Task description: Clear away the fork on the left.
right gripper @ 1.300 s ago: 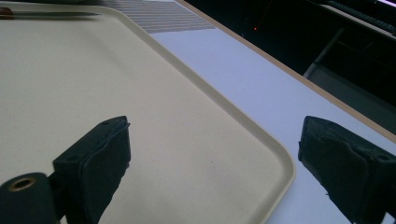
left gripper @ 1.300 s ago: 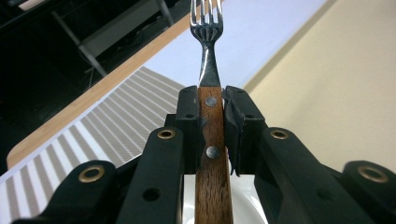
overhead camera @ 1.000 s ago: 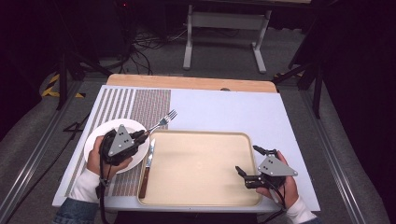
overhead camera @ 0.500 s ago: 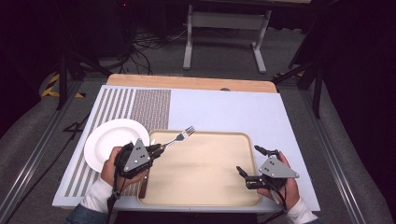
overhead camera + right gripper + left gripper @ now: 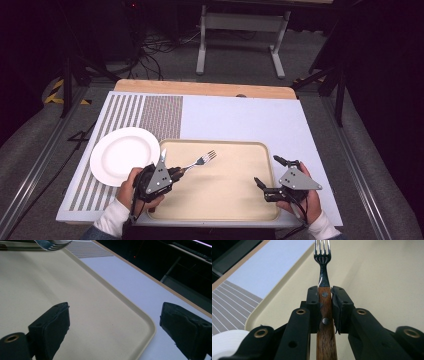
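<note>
1. Fork (image 5: 199,161) is hovering over the tray's (image 5: 260,150) near left area; we're pinching its wooden handle (image 5: 325,315) with the left gripper (image 5: 324,300).
2. We're judging it light, stiff, with slick metal tines; the handle is gripping best.
3. Right gripper (image 5: 113,322) is waiting spread at the tray's right rim.

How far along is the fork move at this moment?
Done: the left claw is clamped on the wooden-handled metal fork, lifted over the beige plastic tray. In hand: carrying it. Left: setting it down. The white round plate lies bare, and the right claw waits open.
</note>
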The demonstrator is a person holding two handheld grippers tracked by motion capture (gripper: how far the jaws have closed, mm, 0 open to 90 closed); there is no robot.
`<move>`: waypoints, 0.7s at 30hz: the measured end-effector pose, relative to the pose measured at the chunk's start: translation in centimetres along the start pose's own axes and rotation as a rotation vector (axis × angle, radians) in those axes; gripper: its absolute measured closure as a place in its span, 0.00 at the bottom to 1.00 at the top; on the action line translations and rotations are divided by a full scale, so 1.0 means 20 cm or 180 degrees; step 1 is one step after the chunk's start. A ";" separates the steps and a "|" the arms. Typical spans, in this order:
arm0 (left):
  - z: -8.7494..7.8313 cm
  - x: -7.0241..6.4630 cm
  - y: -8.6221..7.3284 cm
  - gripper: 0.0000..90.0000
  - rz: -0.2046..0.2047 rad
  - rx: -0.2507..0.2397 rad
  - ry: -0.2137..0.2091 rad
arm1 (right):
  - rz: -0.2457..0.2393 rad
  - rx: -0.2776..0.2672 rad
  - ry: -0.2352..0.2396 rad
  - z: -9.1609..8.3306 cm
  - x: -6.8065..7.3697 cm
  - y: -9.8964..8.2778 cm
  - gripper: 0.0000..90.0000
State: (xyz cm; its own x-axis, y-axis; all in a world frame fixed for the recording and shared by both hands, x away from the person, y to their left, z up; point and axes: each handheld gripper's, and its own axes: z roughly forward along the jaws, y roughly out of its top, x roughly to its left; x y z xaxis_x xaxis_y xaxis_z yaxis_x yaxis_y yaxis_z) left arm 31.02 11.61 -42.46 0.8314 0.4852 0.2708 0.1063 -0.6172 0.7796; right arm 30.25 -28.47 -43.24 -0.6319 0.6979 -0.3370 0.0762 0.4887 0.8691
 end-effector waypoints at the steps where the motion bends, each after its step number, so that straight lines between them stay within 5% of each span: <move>1: 0.01 -0.01 0.00 0.85 -0.0021 0.0023 0.0001 | -0.0001 0.0000 0.0000 0.00 0.00 0.00 0.11; 21: 0.08 -0.20 -0.04 0.85 -0.0120 0.0225 -0.0106 | 0.0021 0.0017 -0.0010 0.00 -0.01 -0.01 0.11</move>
State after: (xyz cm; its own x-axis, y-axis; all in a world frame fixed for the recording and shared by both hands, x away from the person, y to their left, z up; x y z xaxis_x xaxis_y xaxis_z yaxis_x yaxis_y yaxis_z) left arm 28.53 9.09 -45.08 0.8436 0.4888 0.2222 0.1750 -0.6416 0.7468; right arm 30.40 -28.76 -43.27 -0.6288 0.7029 -0.3325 0.0845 0.4868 0.8694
